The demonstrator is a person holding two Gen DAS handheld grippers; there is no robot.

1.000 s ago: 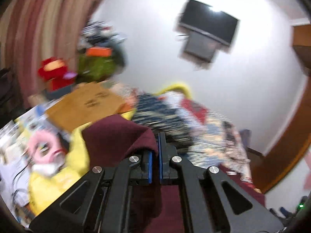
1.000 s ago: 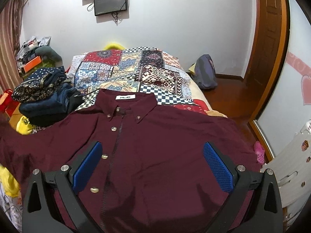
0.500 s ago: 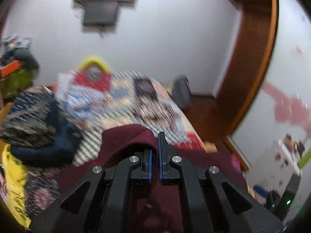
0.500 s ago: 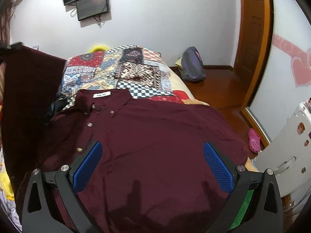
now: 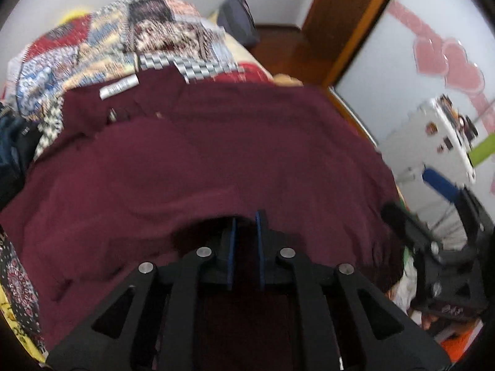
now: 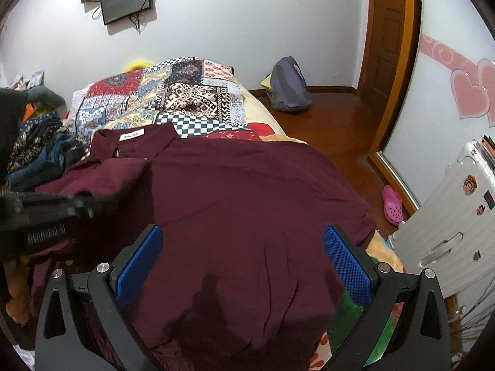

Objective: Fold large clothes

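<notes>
A large maroon button shirt (image 6: 247, 204) lies on the bed, collar and white label (image 6: 132, 135) toward the far wall. Its left side is folded over the front. My left gripper (image 5: 246, 232) sits low over the shirt (image 5: 216, 154); its jaws stand slightly apart and dark maroon cloth shows in the narrow gap. It also shows blurred at the left of the right wrist view (image 6: 46, 210). My right gripper (image 6: 244, 262) is wide open and empty above the shirt's lower right part; it also shows at the right of the left wrist view (image 5: 448, 191).
A patchwork bedspread (image 6: 173, 95) covers the bed. Dark folded clothes (image 6: 40, 145) are piled at the left. A grey backpack (image 6: 289, 86) sits on the wooden floor by the door. A white suitcase (image 6: 448, 228) and a pink shoe (image 6: 392, 205) are at the right.
My left gripper carried the shirt's left side up and across to the right, then came down low over the shirt front. Its jaws have parted slightly. The right gripper stayed open.
</notes>
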